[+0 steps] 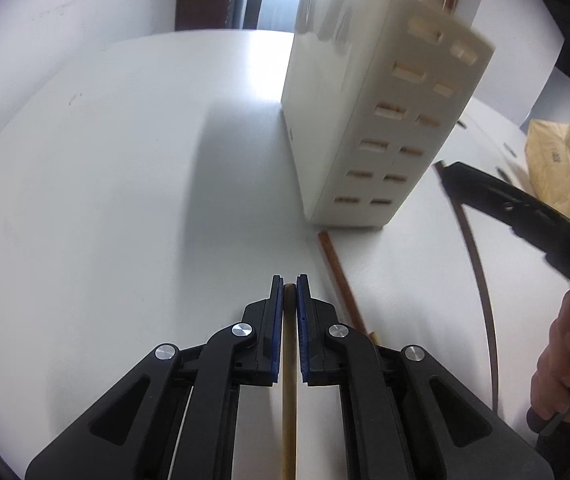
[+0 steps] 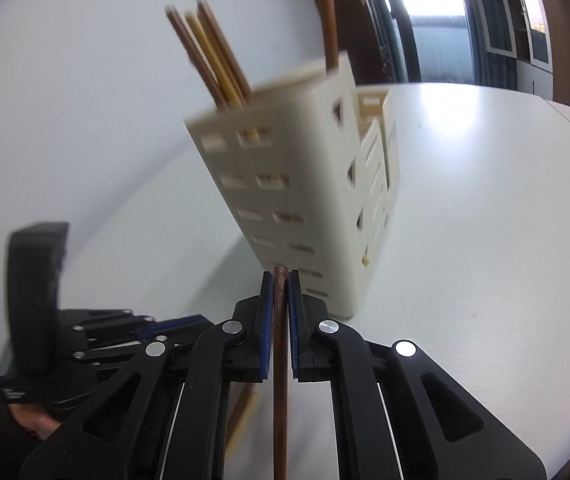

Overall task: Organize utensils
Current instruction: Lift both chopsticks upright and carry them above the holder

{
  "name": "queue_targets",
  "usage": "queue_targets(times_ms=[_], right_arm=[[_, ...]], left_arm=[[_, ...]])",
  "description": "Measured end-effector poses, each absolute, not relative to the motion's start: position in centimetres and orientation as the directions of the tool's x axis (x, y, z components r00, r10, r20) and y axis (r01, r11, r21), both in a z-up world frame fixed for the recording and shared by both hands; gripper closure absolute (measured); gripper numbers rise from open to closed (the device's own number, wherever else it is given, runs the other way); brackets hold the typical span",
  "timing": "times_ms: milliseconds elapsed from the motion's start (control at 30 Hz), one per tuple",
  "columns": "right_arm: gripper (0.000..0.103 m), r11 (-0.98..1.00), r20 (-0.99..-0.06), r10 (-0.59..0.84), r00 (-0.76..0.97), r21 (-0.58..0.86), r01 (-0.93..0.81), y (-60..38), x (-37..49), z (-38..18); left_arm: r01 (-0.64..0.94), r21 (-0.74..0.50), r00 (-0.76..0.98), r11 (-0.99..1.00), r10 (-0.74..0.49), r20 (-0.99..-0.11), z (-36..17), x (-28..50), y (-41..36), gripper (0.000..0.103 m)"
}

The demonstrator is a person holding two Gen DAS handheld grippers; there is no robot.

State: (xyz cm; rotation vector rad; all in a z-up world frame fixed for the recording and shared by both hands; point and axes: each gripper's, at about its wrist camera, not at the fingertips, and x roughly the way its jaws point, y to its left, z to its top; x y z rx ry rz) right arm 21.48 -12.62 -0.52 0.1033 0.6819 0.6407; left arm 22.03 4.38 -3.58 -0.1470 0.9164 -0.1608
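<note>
A cream slotted utensil holder stands on the white table; it also shows in the right wrist view with several chopsticks standing in it. My left gripper is shut on a light wooden chopstick, just short of the holder. My right gripper is shut on a dark brown chopstick, close to the holder's base. Another brown chopstick lies on the table beside the holder. The right gripper's body shows at the right of the left wrist view.
A dark thin chopstick shows to the right of the holder. A brown paper bag sits at the far right. The left gripper shows at the lower left of the right wrist view. The table edge curves behind the holder.
</note>
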Motion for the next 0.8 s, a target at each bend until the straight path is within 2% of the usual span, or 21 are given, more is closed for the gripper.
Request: queue_targets(times_ms=[233,367,433,500,800], right_arm=[[0.095,0.755,-0.390,0.655,0.647,0.357,-0.550,-15.0,17.5,2.7],[0.095,0.746,-0.340,0.665,0.665,0.350,-0.566,-14.5,15.2,3.3],[0.095,0.735,-0.322,0.676,0.662,0.353,-0.579,-15.1,17.8,4.2],[0.095,0.714,-0.296,0.697,0.653,0.366,-0.597,-15.5,18.1,6.2],[0.095,0.680,-0.184,0.723,0.665,0.360,-0.639,-16.6,16.3,8.1]], left_arm=[[0.126,-0.271,0.698,0.954,-0.280,-0.659,0.6,19.9,6.0,0.097],[0.166,-0.290,0.749,0.943,-0.312,-0.585,2.6,18.4,5.9,0.097],[0.187,-0.298,0.768,0.936,-0.328,-0.550,3.6,17.6,6.0,0.097],[0.196,-0.292,0.788,0.936,-0.328,-0.522,4.5,17.0,5.9,0.097],[0.218,-0.232,0.866,0.948,-0.297,-0.402,9.2,14.1,4.9,0.097]])
